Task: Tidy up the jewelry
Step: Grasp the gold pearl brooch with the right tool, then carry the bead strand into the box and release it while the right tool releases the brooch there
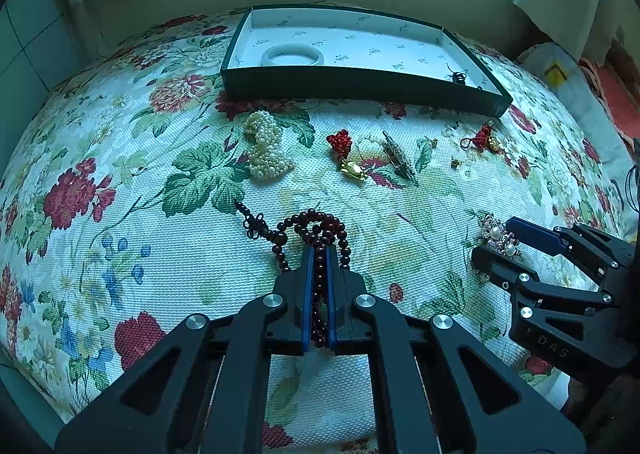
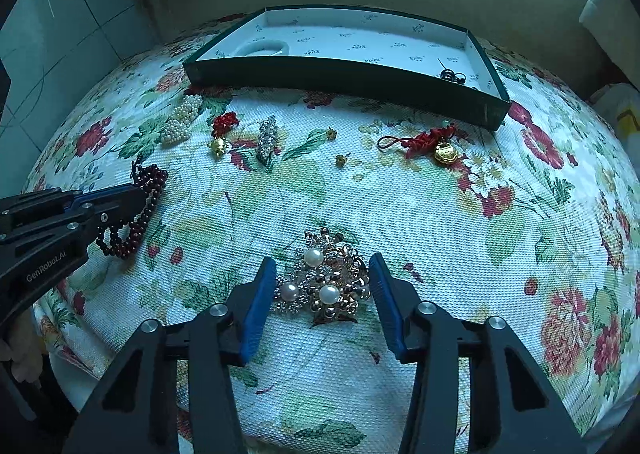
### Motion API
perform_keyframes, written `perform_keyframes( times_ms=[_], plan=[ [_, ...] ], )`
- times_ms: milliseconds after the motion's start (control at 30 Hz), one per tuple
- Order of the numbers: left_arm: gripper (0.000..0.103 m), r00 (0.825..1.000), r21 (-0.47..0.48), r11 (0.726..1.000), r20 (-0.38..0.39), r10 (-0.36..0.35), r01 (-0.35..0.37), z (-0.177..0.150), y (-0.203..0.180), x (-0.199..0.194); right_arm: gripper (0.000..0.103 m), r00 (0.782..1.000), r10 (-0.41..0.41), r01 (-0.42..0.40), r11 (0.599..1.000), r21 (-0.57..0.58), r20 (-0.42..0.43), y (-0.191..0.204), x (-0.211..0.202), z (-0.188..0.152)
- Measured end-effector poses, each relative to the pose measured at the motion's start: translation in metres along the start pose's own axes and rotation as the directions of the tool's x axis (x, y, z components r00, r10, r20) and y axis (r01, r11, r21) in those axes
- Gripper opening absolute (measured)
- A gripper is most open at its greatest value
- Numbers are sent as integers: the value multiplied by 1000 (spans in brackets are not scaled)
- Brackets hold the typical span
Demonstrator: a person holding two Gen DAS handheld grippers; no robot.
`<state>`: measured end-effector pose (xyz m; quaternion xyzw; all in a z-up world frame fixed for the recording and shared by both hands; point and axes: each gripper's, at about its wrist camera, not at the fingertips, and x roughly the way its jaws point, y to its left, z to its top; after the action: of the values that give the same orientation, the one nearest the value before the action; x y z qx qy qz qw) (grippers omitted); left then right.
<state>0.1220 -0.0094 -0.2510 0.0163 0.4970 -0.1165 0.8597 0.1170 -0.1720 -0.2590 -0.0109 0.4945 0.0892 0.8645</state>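
A dark red bead bracelet lies on the flowered cloth, and my left gripper is shut on a strand of it, with beads running between the blue pads. The right wrist view shows that gripper at the left, on the same beads. A gold and silver brooch with three pearls lies flat between the jaws of my right gripper. The blue pads stand just beside the brooch's edges, and I see no squeeze on it. From the left wrist view, the right gripper straddles the brooch.
A dark green box at the back holds a white bangle and a small dark piece. In front of it lie a pearl strand, a red knot with a gold charm, a silver clip and a red knot with a gold lock.
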Motion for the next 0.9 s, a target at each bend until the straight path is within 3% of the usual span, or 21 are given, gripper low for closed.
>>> perform_keyframes(
  times_ms=[200, 300, 367, 900],
  plan=[
    [5, 1000, 0, 1000, 6, 2, -2, 0, 0, -1, 44, 1000, 26, -26, 999, 38, 12, -8, -5, -1],
    [5, 1000, -1, 1000, 10, 1, -1, 1, 0, -3, 33, 999, 31, -32, 999, 41, 35, -9, -12, 2],
    [5, 1000, 1, 1000, 11, 1, -1, 1, -1, -3, 19, 999, 38, -39, 998, 44, 24, -10, -11, 3],
    [5, 1000, 0, 1000, 14, 2, -2, 1, -2, -4, 16, 998, 61, -63, 995, 76, 31, -14, -16, 2]
  ],
)
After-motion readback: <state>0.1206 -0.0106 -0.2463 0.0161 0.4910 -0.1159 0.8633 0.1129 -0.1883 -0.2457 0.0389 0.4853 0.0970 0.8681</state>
